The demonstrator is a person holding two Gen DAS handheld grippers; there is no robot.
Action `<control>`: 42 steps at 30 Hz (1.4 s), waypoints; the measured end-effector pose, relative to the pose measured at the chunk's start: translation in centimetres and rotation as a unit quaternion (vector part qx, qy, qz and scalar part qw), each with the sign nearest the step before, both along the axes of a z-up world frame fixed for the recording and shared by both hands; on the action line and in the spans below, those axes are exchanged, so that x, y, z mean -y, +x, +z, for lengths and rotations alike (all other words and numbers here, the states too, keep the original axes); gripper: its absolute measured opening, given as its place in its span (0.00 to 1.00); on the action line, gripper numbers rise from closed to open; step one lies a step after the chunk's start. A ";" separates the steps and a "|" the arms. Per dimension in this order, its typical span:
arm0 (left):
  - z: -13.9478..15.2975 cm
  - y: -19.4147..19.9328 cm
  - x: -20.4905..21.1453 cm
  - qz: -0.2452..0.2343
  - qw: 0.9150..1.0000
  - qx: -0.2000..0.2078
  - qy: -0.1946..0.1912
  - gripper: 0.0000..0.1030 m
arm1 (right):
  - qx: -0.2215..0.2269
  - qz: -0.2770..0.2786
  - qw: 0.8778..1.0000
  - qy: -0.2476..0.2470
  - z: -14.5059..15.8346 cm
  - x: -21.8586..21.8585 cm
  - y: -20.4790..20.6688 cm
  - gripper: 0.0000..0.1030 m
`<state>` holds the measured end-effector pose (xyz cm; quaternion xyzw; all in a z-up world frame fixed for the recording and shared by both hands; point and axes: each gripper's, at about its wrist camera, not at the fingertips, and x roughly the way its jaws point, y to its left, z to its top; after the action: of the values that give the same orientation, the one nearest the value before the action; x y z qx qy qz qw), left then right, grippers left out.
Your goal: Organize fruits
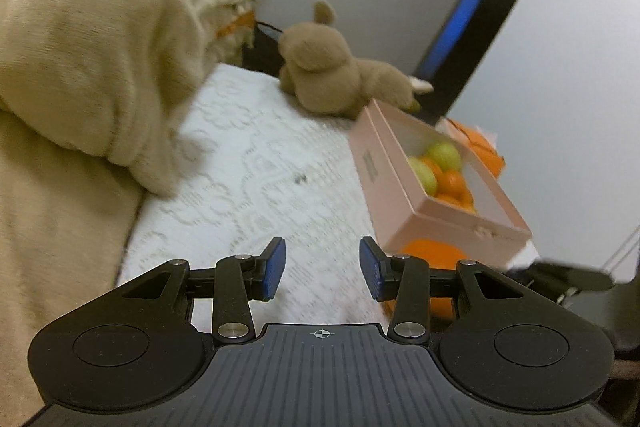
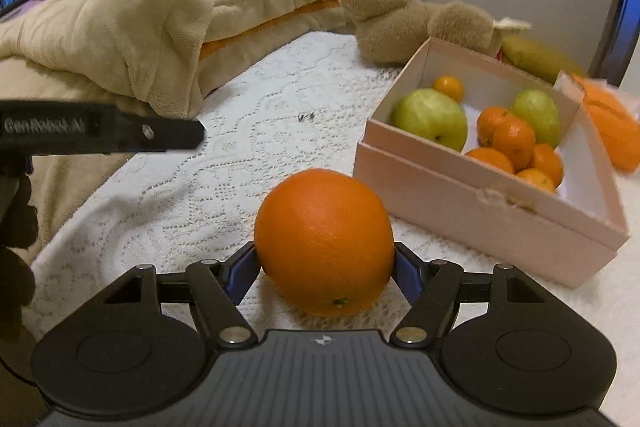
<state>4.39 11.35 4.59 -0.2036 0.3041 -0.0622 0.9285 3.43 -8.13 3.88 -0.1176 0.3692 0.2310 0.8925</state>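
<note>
jaws of the right gripper (image 2: 325,269) are being pressed on a big orange (image 2: 324,241) at lower centre; the left gripper (image 1: 322,269) is being held open, empty. most fruit is already being kept in the pink box (image 2: 472,211) at right.

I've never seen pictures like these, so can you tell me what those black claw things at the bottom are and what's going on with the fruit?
Those are grabbing tools, one held in each of a person's hands. Each carries a little camera looking along its jaws, so each picture is that tool's own view.

The right gripper has its jaws closed on a big orange. The left gripper has its jaws open and holds nothing.

Everything sits on a white lace cover. A pink box holds green apples and small oranges. Behind it lies a brown plush toy, beside a beige blanket.
</note>
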 end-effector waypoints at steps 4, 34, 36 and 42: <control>-0.3 0.2 1.0 -0.017 1.000 -0.005 0.016 0.44 | 0.026 -0.003 1.000 -0.004 0.8 2.3 -1.3 0.83; 2.1 -2.8 16.9 -0.182 0.927 0.092 0.313 0.48 | 0.016 -0.282 0.949 0.138 -2.5 18.0 0.3 0.89; 1.4 -3.0 17.6 -0.188 0.913 0.105 0.346 0.49 | 0.002 -0.296 0.944 0.144 -3.4 18.7 0.5 0.89; 0.6 -2.7 16.4 -0.172 0.902 0.119 0.377 0.52 | 0.011 -0.292 0.947 0.132 -4.2 18.7 0.5 0.92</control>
<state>1.70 -5.05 5.23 0.2265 0.2226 -0.1254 0.9399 3.91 -26.81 -0.30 0.1119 0.3434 0.0060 0.9325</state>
